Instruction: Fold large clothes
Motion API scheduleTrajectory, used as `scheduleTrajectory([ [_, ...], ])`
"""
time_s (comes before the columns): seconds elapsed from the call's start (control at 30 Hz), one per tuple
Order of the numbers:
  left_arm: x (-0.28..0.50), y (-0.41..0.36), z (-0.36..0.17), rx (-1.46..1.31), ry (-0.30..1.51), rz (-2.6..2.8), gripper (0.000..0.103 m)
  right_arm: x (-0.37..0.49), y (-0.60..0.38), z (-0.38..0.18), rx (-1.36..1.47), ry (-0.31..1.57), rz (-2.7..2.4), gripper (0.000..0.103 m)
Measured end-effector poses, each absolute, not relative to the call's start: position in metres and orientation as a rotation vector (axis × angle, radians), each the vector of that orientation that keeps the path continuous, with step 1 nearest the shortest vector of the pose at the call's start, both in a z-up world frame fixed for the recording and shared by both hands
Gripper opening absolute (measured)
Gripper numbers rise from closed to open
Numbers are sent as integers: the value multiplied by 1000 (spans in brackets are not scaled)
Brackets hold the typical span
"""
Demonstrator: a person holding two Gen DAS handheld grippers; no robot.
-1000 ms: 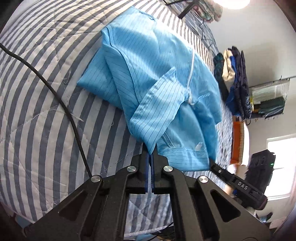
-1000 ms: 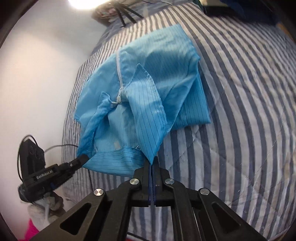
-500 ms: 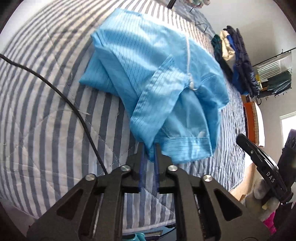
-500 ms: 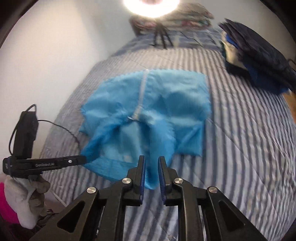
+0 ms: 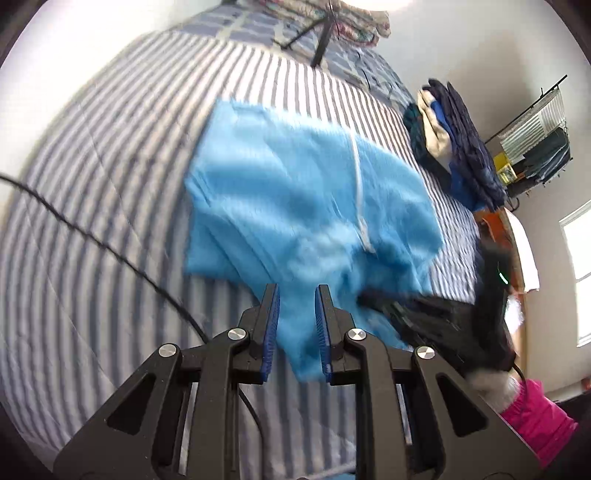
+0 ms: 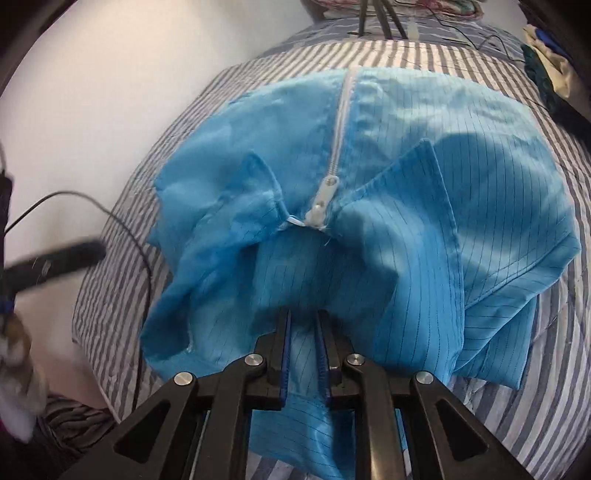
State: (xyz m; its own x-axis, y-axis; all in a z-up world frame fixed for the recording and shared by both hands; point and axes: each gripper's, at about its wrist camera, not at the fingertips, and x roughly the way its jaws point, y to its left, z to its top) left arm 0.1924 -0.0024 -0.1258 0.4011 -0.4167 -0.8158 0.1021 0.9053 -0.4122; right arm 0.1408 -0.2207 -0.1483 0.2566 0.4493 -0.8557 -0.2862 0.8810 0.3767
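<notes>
- A blue pinstriped garment (image 6: 406,177) lies partly folded in a rumpled heap on the striped bedspread (image 5: 103,332), near the bed's foot edge and around the middle of its width.
- Its white zipper (image 6: 341,110) runs down the middle of the top layer, and the pull (image 6: 323,203) sits where the collar flaps spread apart.
- The left gripper (image 5: 295,295) hangs above the near edge of the garment; its jaws have just been opening and now stand a narrow way apart, with blue cloth showing through the gap, though the blurred view does not show the blue pads (image 5: 271,332) pressing on it.
- The right gripper (image 6: 303,325) is low over the near part of the same garment; its jaws stand narrowly parted, cloth lying under and between them, the pads not clamped on it.
- In the left view the right gripper's black body shows as a blur at the garment's right near corner, with a pink sleeve (image 5: 535,424) behind it.
- A black cable (image 5: 92,240) trails across the bedspread on the left side of the bed, clear of the garment.
- A stack of dark folded clothes (image 5: 454,147) sits by the bed's far right edge.
- Black tripod legs (image 6: 373,18) stand at the head of the bed.
</notes>
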Motion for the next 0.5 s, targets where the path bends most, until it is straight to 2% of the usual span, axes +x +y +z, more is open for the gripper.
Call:
scheduleTrajectory([
  [0.03, 200, -1, -124, -310, 1097, -326, 18, 140, -224, -140, 173, 1202, 523, 13],
  [0.07, 211, 4, -120, -296, 1075, -304, 25, 141, -229, -132, 188, 1186, 531, 13],
  [0.1, 221, 11, -118, -292, 1053, -283, 38, 139, -238, -118, 205, 1158, 536, 17],
  [0.13, 232, 19, -118, -303, 1040, -262, 45, 138, -248, -108, 215, 1132, 539, 27],
  [0.17, 242, 26, -121, -319, 1041, -245, 56, 135, -259, -95, 213, 1092, 528, 32],
  [0.2, 253, 35, -125, -348, 1044, -220, 57, 132, -270, -87, 205, 1054, 505, 38],
  [0.27, 271, 51, -139, -403, 1070, -191, 57, 126, -300, -72, 182, 987, 435, 51],
  [0.3, 279, 57, -148, -439, 1092, -182, 57, 125, -316, -69, 177, 969, 384, 62],
  [0.33, 285, 64, -158, -490, 1116, -181, 57, 129, -329, -70, 187, 967, 344, 67],
  [0.37, 291, 70, -170, -544, 1147, -190, 57, 132, -342, -73, 212, 980, 308, 66],
  [0.43, 298, 77, -192, -631, 1196, -197, 45, 142, -368, -89, 308, 1033, 269, 62],
  [0.5, 301, 79, -204, -650, 1233, -206, 23, 153, -382, -106, 378, 1075, 258, 60],
])
